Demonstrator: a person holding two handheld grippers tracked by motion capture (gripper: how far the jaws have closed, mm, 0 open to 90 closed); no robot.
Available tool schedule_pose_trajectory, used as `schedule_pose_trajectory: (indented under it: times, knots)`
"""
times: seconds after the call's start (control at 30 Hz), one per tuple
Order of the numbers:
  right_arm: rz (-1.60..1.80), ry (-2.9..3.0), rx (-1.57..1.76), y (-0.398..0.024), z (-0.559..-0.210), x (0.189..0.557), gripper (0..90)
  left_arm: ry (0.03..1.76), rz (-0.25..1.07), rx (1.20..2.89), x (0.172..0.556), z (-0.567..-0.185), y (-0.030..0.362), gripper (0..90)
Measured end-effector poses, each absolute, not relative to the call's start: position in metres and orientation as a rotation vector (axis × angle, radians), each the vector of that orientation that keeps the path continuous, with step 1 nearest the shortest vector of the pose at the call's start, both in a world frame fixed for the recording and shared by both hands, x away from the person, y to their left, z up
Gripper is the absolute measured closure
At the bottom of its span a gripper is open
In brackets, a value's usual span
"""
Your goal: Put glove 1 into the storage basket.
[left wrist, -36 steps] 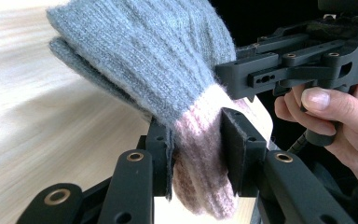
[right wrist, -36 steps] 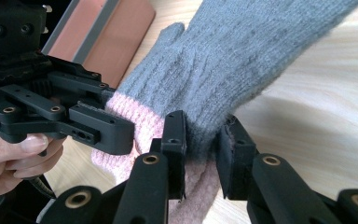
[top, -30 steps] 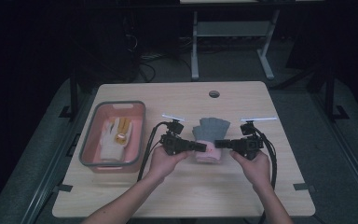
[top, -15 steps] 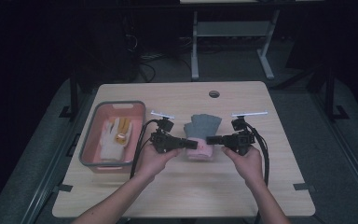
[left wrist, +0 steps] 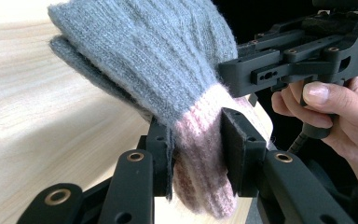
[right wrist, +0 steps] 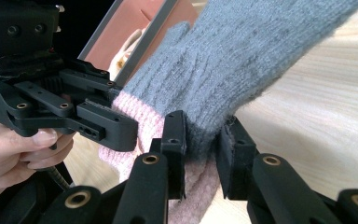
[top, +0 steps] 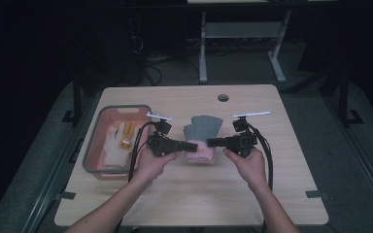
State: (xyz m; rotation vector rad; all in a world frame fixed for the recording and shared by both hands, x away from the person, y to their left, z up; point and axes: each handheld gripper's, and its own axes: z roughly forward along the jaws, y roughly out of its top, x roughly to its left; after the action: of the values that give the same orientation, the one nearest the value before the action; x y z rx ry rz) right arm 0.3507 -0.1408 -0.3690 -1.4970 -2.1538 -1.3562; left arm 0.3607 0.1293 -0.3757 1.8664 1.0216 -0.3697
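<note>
At mid-table: a grey knitted wool glove with a pink ribbed cuff (top: 202,137) is held at the cuff between both tools, its grey fingers pointing toward the far edge of the pale wooden table (top: 291,194).
Left of it: a pink plastic tub with a grey rim (top: 93,154) holds pale gloves; their number and shape are hard to make out.
Left gripper (top: 192,145): clenched on the cuff's left side, pads sunk into the pink rib knit (left wrist: 200,154).
Right gripper (top: 211,142): clenched on the cuff's right side, where grey meets pink (right wrist: 198,140).
Handling: likely light, soft and limp; it sags and folds, will not slip much, and is not fragile, though the knit stretches.
Where to hold: the ribbed cuff, the firmest part; pinching both sides keeps it spread.
Hidden: whether one glove or a stacked pair; the cuff's underside; fingertips cut off in both gripper views.
</note>
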Motion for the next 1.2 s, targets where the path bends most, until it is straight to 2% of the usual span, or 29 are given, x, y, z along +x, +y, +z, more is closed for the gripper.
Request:
schedule_pose_trajectory:
  times: [1.2]
  knots:
    - [-1.328,-2.207,-1.391,-0.091,-0.354,0.372,74.4,1.071,-0.327,1.824,0.363,-0.364,0.18,66.3]
